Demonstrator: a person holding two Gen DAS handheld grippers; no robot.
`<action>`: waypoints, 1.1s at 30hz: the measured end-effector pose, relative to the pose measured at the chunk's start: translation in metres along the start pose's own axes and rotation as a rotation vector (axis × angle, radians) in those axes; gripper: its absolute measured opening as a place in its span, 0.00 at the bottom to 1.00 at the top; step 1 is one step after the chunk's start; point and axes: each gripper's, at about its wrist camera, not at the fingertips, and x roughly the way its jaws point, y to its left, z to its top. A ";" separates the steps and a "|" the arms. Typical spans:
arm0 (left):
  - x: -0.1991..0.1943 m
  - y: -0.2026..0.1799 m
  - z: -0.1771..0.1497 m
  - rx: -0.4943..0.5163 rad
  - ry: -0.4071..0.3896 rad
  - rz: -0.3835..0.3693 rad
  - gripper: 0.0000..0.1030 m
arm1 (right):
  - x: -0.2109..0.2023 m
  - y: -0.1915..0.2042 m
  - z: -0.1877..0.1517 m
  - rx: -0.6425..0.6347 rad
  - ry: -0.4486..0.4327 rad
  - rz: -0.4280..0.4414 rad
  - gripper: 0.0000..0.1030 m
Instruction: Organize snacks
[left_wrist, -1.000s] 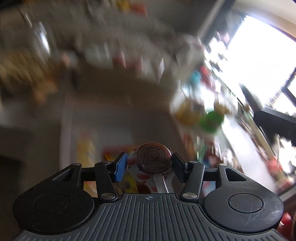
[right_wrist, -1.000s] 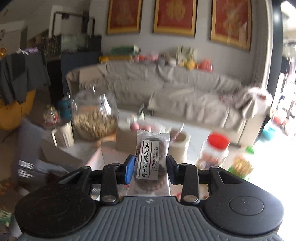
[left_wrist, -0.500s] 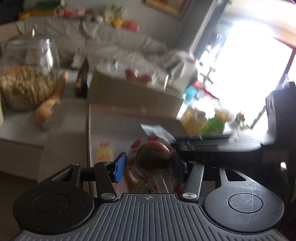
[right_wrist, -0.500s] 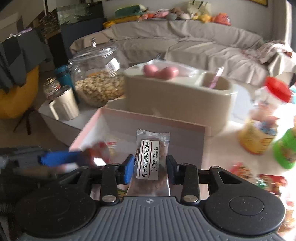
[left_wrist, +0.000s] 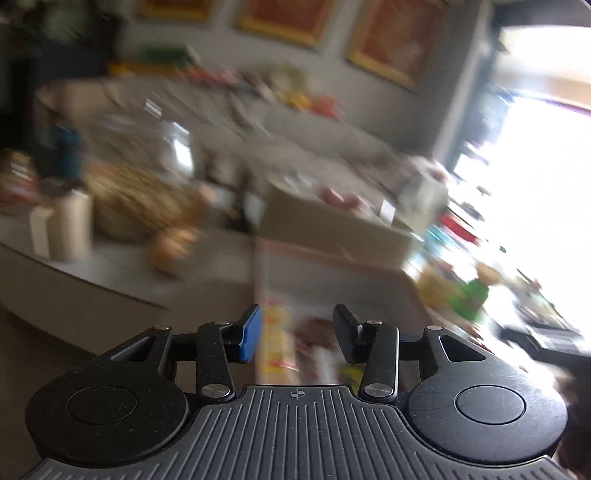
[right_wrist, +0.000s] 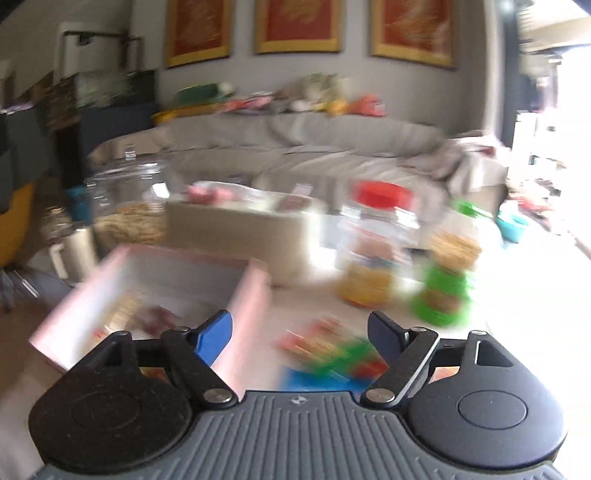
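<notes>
Both views are blurred by motion. My left gripper (left_wrist: 297, 334) hangs over the pink cardboard box (left_wrist: 332, 254), its jaws closing on nothing. A brown round blur below them, down in the box, looks like the swirl lollipop (left_wrist: 317, 328). My right gripper (right_wrist: 299, 332) is just right of the box (right_wrist: 251, 291), above loose colourful snack packets (right_wrist: 332, 350) on the white table. Its jaws are opening wide and hold nothing. The cookie packet cannot be made out among the blurred snacks in the box.
A glass jar of nuts (right_wrist: 125, 206) and a mug (right_wrist: 74, 251) stand left of the box, with a beige tub (right_wrist: 236, 229) behind it. A red-lidded jar (right_wrist: 376, 240) and a green container (right_wrist: 447, 291) stand to the right. A grey sofa fills the back.
The lollipop has left the left gripper's jaws and the cookie packet has left the right's. The right jaws spread wide, and that gripper swung right, off the box and over the loose packets.
</notes>
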 end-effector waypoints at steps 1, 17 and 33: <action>-0.004 -0.001 -0.006 -0.018 -0.029 0.033 0.46 | -0.002 -0.009 -0.012 -0.002 0.019 -0.014 0.80; -0.003 -0.038 -0.035 -0.130 -0.041 0.111 0.60 | -0.116 -0.056 -0.110 0.091 -0.055 0.012 0.80; -0.031 -0.072 -0.090 0.041 0.186 -0.284 0.55 | 0.102 -0.057 0.021 0.227 0.193 0.029 0.80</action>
